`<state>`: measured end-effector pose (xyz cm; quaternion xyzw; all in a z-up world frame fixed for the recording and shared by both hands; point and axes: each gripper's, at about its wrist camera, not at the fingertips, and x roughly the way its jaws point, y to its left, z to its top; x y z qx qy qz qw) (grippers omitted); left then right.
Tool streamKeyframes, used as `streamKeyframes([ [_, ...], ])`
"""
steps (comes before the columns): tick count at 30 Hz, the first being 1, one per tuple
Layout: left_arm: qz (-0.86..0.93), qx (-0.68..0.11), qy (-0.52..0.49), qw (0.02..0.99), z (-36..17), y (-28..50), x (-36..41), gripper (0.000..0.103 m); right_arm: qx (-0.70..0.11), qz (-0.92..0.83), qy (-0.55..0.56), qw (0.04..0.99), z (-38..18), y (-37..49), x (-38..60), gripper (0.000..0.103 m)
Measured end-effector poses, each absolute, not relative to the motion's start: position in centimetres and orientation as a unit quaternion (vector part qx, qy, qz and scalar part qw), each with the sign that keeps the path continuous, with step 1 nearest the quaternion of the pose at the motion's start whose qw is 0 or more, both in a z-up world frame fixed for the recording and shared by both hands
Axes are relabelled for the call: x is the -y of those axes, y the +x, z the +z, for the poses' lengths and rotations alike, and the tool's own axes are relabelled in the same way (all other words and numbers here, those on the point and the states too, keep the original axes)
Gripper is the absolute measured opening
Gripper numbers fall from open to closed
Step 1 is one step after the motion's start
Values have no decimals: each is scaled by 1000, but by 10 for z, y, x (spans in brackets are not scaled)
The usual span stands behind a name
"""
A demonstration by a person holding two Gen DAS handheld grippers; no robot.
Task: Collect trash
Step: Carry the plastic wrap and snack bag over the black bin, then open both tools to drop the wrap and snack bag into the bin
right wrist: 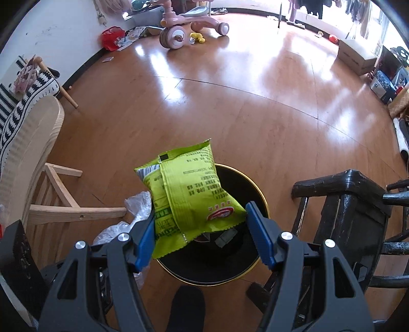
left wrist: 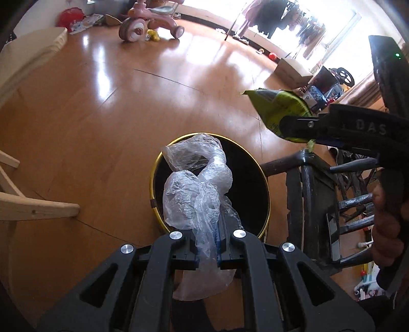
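Wooden floor [right wrist: 230, 107]: above the black bin [right wrist: 258, 189], the left gripper [left wrist: 208, 245] pinches a clear plastic bag [left wrist: 194, 189]; the right gripper [right wrist: 202, 229], jaws wide, apparently clamps a green snack packet [right wrist: 189, 194].

A lived-in home: wooden floor [right wrist: 230, 115], pink toddler tricycle [right wrist: 189, 28], hanging clothes [left wrist: 271, 15], wooden chairs [right wrist: 51, 194].

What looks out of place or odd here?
Little. The green snack bag sits tilted between the right gripper jaws, above the black bin. Toys lie scattered on the far floor.
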<state>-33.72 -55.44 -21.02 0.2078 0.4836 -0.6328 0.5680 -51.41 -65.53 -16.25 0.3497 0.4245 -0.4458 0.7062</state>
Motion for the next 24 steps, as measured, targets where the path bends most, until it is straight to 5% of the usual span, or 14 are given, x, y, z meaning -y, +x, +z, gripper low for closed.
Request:
streamKeyframes([
  [5,-634,-489,210,561,-216,-343,567,10,-426,-449,352,703,-164,-517,657,65],
  [7,-633,-489,215,560,-220,-346,571,30,-427,-449,352,701,-165,-517,658,65],
  [8,-631,-490,213,562,-221,-346,572,61,-428,-449,352,701,-166,-518,659,65],
  [9,-629,-489,209,567,-219,-345,571,80,-429,-450,352,700,-167,-518,659,65],
  [24,-644,-481,201,560,-216,-351,571,85,-430,-451,358,695,-173,-522,662,66],
])
